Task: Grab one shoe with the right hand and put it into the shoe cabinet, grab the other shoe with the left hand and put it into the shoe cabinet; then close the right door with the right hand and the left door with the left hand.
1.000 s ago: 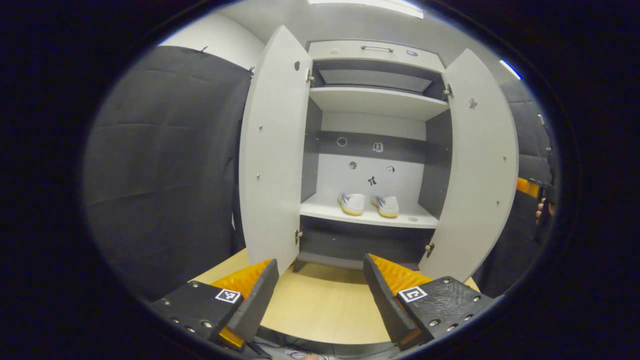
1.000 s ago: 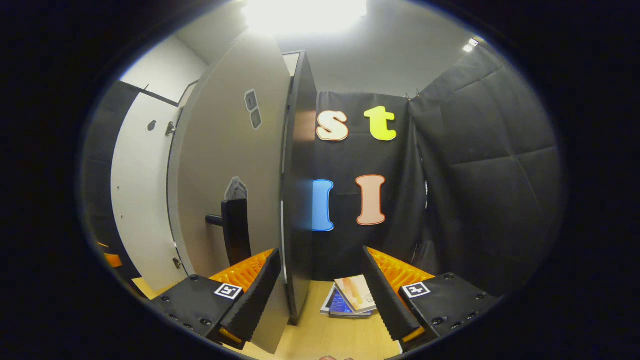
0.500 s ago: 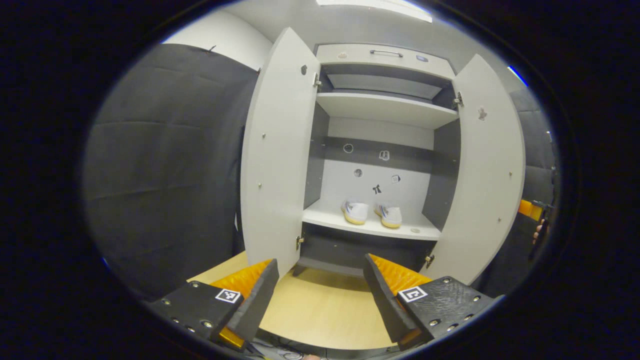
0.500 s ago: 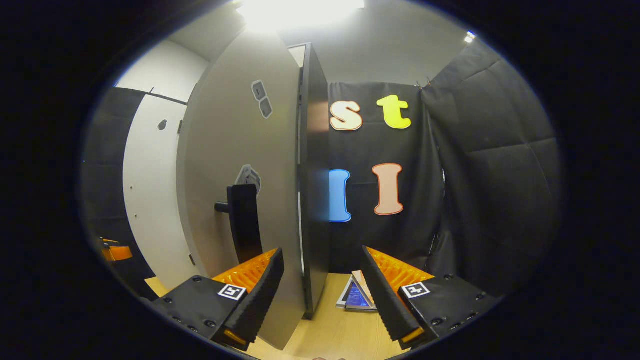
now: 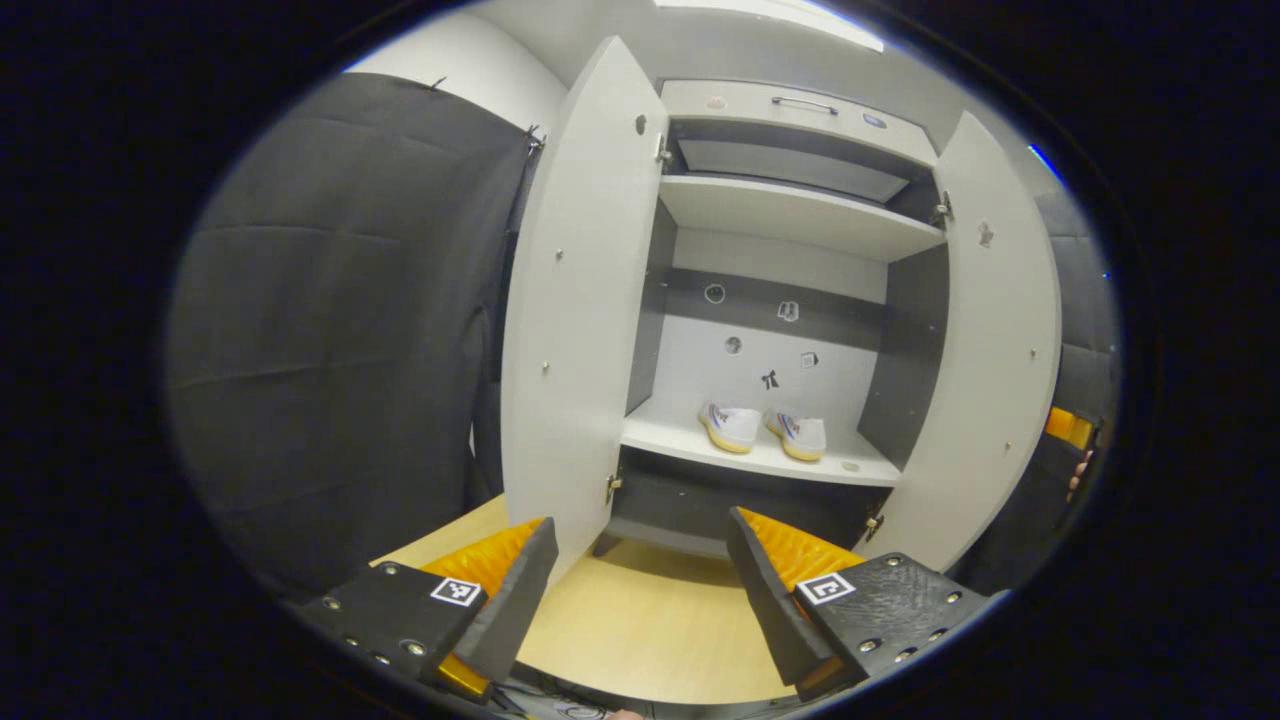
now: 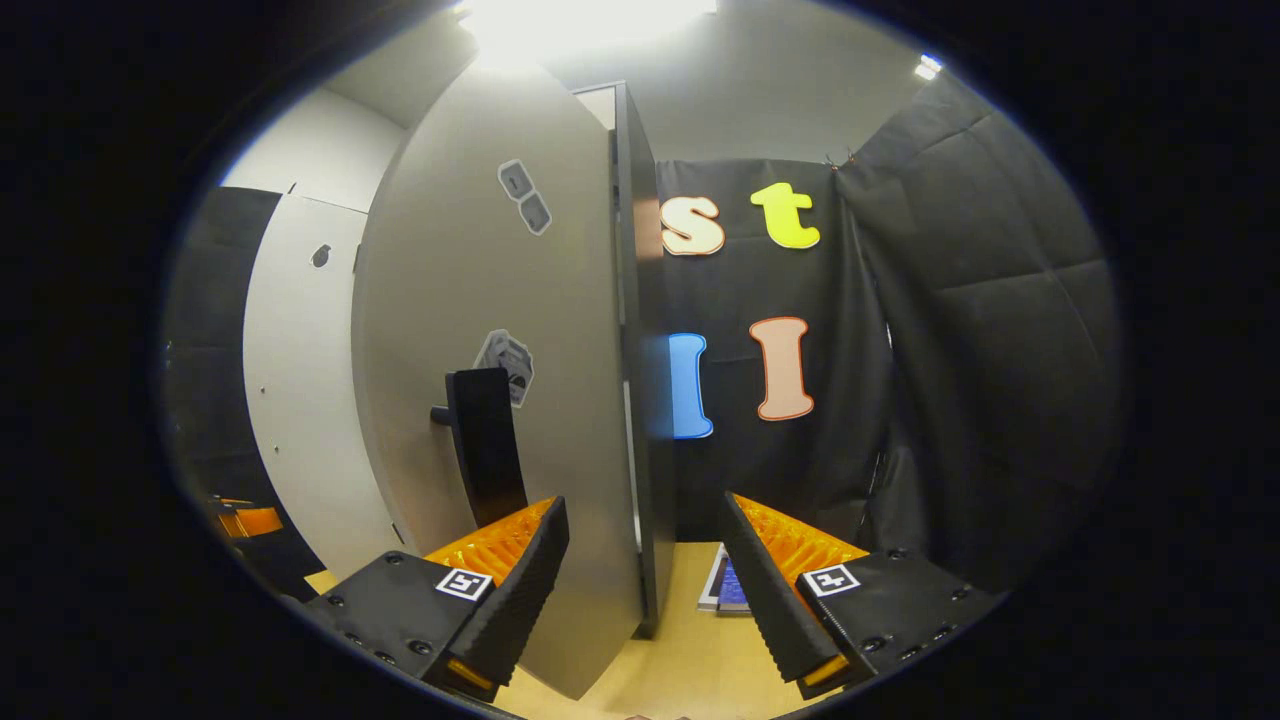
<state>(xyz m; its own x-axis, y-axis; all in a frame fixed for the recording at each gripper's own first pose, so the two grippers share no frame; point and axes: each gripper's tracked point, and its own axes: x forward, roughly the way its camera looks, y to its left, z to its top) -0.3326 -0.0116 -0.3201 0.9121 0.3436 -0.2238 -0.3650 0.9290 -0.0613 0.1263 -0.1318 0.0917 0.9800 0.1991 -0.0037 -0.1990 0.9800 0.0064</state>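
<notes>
**Shoe cabinet: shoes stowed, right door closing in hand**

- Shoes (image 5: 762, 430): both side by side on the lower shelf (image 5: 740, 462) of the shoe cabinet (image 5: 800, 215).
- Right gripper (image 6: 645, 560): fingers apart, straddling the free edge of the right door (image 6: 500, 300), beside its black handle (image 6: 485, 445). Judged step: swing this door shut, pushing from its outer face.
- Left gripper (image 5: 640, 580): fingers apart, empty, above the tabletop (image 5: 640, 625), facing the left door (image 5: 580, 320).
- Room: both doors wide open; booth cloth near the left door's outer side.
</notes>
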